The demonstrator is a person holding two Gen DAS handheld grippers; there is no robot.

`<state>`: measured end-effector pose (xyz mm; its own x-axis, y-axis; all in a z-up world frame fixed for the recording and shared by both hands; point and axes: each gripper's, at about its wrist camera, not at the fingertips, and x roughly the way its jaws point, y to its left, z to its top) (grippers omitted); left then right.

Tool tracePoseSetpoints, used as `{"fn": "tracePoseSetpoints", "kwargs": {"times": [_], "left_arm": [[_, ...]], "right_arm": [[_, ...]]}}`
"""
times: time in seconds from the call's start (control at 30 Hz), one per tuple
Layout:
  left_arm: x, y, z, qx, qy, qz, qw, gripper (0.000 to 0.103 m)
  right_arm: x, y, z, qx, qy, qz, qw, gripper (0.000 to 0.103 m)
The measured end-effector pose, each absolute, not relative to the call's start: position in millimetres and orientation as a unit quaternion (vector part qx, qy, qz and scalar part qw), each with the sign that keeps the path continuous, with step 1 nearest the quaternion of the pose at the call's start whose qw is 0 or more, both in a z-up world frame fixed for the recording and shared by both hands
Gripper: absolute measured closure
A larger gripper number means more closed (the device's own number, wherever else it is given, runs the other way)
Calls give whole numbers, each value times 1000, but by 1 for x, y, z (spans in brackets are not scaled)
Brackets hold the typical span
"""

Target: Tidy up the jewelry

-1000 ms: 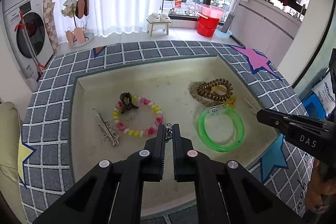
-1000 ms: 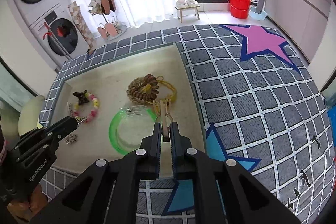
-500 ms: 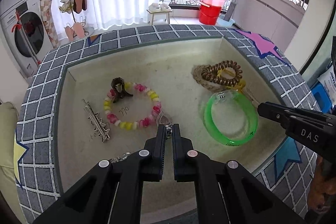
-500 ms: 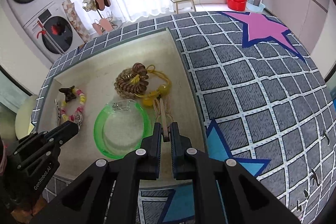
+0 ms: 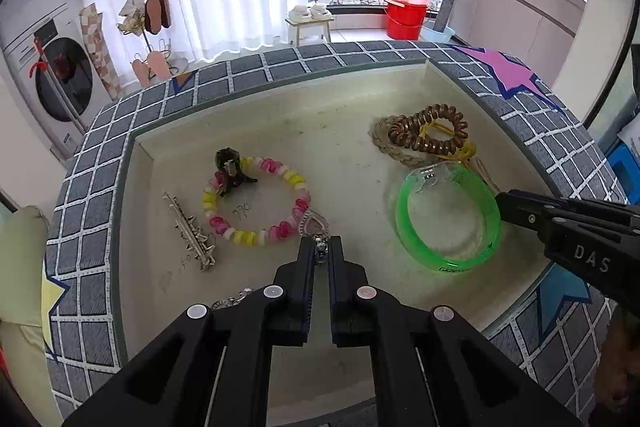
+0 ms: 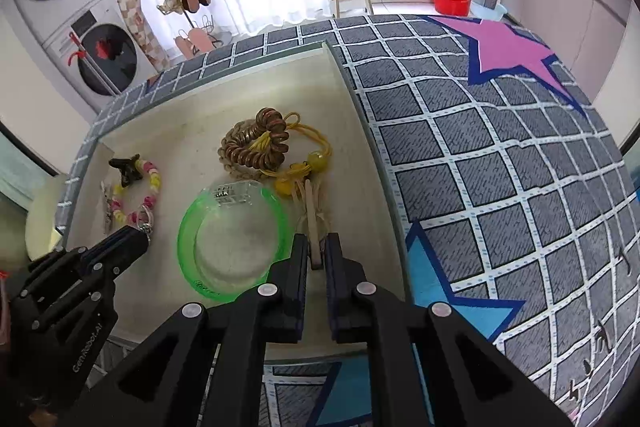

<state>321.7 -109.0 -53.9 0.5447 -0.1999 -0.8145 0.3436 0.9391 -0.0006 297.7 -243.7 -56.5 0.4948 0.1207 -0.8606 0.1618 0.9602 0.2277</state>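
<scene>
Presently, left gripper: jaws closed on heart pendant chain beside beaded bracelet. Right gripper: clamped on pale tassel strip, next to green bangle.

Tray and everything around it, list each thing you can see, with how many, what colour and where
tray: one, cream, sunk in the grid-patterned mat
mat: one, grey with stars, around the tray
bangle: one, clear green, tray's right side
coil hair tie: one, brown, behind the bangle, on a braided band
braided band: one, tan, under the coil
yellow cord: one, yellow beads, right of the coil
bead bracelet: one, pink, yellow, white, tray's left half
claw clip: one, dark, on the bracelet's far edge
hair clip: one, silver, left of the bracelet
heart pendant: one, silver
left gripper: shut on the heart pendant's chain
right gripper: shut on the yellow cord's tan end
</scene>
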Motion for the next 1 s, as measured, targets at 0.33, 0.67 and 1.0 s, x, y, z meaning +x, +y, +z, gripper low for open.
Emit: {"fn": "tracePoseSetpoints", "kwargs": {"times": [0.33,0.67,1.0], "left_arm": [[320,-106,-50,75,443,-145,882,83],[320,-98,-42,59,431,-136,890,83],[322,-88,-35,48,414,-116,901,82]], "right_arm": [[282,-246,-38,167,471,5,866,54],[272,-246,-25,175,456,9,873,54],[266,-246,-21,177,451,11,875,54]]}}
